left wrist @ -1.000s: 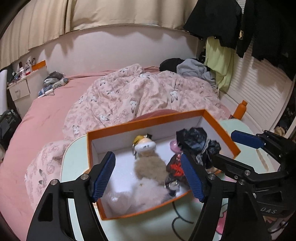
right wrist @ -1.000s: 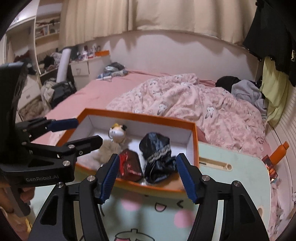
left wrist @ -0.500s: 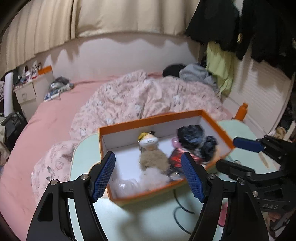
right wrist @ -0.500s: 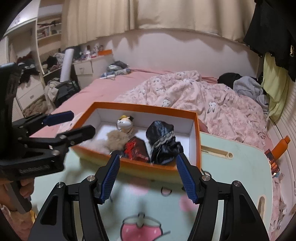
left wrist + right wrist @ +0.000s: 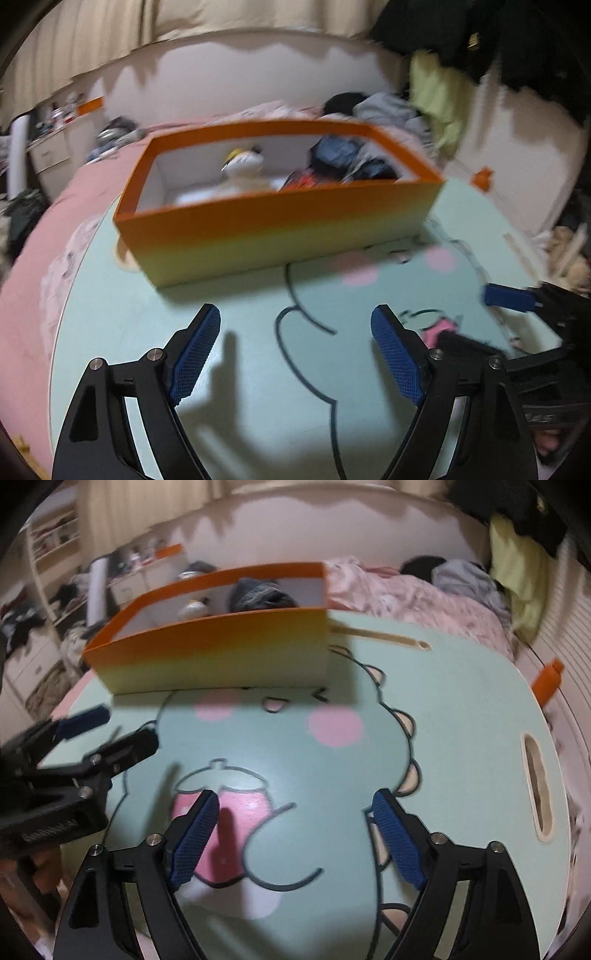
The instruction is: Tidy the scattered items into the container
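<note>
An orange box [image 5: 280,221] stands on the pale green cartoon table [image 5: 258,369]. Inside it I see a plush toy with a white and yellow head [image 5: 242,162], a red item [image 5: 303,181] and a dark bundle [image 5: 343,155]. My left gripper [image 5: 295,354] is open and empty, low over the table in front of the box. My right gripper [image 5: 295,838] is open and empty over the table's pink print. The box [image 5: 221,653] is farther back left in the right wrist view, with the dark bundle [image 5: 258,594] showing over its wall. The left gripper [image 5: 107,727] shows at that view's left edge.
A bed with a pink patterned duvet [image 5: 413,594] lies behind the table. An orange bottle [image 5: 546,681] stands past the table's right edge. The table has a handle slot [image 5: 537,786] at right. Clothes hang at the upper right [image 5: 480,44]. Drawers and clutter [image 5: 55,627] are at left.
Both grippers have pulled back from the box and dropped low towards the table. The box now looks farther away and is seen side-on. Both stay open and empty.
</note>
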Tool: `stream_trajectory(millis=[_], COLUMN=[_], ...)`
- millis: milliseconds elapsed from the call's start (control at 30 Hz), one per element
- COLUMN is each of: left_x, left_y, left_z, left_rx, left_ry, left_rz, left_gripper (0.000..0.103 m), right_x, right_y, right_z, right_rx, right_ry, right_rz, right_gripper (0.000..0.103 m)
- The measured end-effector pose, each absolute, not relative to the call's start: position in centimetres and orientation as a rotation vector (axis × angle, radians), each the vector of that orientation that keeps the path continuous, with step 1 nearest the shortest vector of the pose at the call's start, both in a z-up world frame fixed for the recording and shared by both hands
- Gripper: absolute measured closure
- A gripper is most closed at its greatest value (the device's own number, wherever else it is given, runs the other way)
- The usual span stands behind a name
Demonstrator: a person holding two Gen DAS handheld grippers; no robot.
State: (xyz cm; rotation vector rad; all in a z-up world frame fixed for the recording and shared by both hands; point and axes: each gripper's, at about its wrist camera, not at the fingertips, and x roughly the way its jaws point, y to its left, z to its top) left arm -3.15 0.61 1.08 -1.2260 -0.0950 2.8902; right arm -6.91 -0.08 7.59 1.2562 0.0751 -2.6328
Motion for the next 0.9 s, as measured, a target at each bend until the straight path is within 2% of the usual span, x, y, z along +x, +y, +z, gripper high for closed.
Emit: stream_trajectory(millis=[100, 200, 267, 300, 900], left_x=[-3.2, -3.1, -3.2, -3.3, -3.1], left_y=[1.4, 1.5, 1.3, 1.0, 0.6], left_z=[0.3, -0.1, -0.3, -0.4, -0.5], left_rx=[-1.251, -1.241, -1.249, -1.270, -1.271], left_ry=[0.001, -0.002, -0.018, -0.033, -0.048], left_rz=[2.911, 2.900, 2.906, 2.910, 2.905], left_gripper=[0.017, 0.013, 0.007, 0.000, 0.000], right_x=[-6.7, -6.4, -6.2, -6.2, -6.3], right_y=[0.0, -0.5, -0.5, -0.5, -0.7], right_z=[7.2, 6.8, 6.8, 6.8, 6.8], right_rx=[1.274, 1.257, 1.252, 1.251, 1.243], right_ry=[0.102, 0.168, 0.171, 0.175, 0.190], right_rz=[-2.647, -2.648, -2.651, -2.652, -2.657], right_gripper=[0.000, 0.000, 0.000, 0.000, 0.000])
